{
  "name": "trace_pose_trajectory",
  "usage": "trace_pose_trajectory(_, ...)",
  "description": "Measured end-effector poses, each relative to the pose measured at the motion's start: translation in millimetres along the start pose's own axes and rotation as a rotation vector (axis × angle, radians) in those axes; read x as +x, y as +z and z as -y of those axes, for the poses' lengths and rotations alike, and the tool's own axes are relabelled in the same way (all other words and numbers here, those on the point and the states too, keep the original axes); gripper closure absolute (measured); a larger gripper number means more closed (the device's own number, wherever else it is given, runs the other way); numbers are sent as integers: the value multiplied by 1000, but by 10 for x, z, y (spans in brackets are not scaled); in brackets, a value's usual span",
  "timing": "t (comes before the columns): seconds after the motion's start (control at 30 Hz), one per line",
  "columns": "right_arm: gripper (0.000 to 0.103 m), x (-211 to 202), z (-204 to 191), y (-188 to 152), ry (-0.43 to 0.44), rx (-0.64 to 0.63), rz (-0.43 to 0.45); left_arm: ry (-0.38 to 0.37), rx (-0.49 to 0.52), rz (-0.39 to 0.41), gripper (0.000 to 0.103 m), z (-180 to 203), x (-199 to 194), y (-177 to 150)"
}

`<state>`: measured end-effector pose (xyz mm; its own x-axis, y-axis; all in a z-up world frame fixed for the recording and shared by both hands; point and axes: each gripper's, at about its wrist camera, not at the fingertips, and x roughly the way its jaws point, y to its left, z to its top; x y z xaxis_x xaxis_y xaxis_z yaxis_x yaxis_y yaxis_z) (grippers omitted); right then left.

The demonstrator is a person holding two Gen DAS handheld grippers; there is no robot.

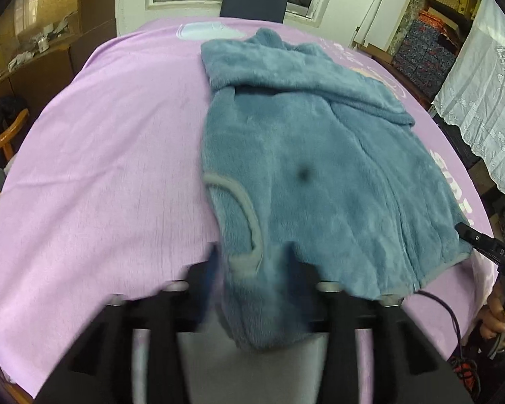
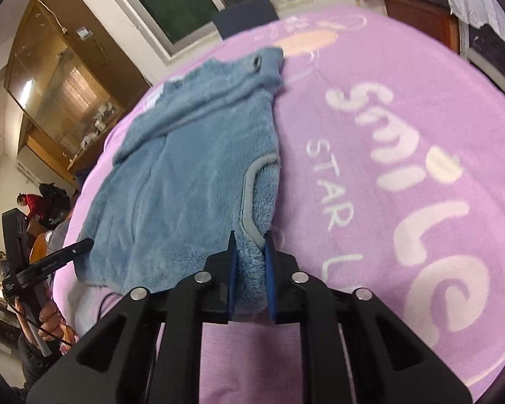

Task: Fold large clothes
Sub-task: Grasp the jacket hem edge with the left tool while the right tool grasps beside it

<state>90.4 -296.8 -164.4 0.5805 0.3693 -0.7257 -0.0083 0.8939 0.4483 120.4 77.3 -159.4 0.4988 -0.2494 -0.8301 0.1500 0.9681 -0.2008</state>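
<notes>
The blue fleece jacket (image 1: 303, 155) fills the frame centre on the lilac blanket (image 1: 111, 141). The left gripper (image 1: 252, 256) and the right gripper (image 2: 250, 245) each pinch its near hem.

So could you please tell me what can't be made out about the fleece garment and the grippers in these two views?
- Left wrist view: left gripper fingertips are motion-blurred; its hold on the blue fleece garment looks likely, not certain.
- Right wrist view: right gripper pads hide the pinched hem.
- Both views: the garment's underside lies hidden against the purple blanket.
</notes>
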Motion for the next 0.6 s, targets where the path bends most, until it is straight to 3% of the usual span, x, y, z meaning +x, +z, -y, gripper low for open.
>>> trace_pose_trajectory(0.1, 76, 26, -1, -35, 21, 8, -12, 2, 11, 5, 51, 14, -21, -56)
trace_pose_trajectory(0.3, 75, 46, 49, -58, 54, 34, -24, -2, 23, 12, 61, 27, -26, -88)
trace_pose_trajectory(0.43, 67, 40, 3, -75, 58, 12, -23, -9, 44, 16, 66, 53, -16, -86)
trace_pose_trajectory(0.53, 67, 50, -33, -83, 47, -11, -10, -30, 49, 11, 77, 70, -14, -85)
trace_pose_trajectory(0.6, 76, 59, -25, -94, 45, -12, -10, -28, 56, 10, 79, 93, -12, -85)
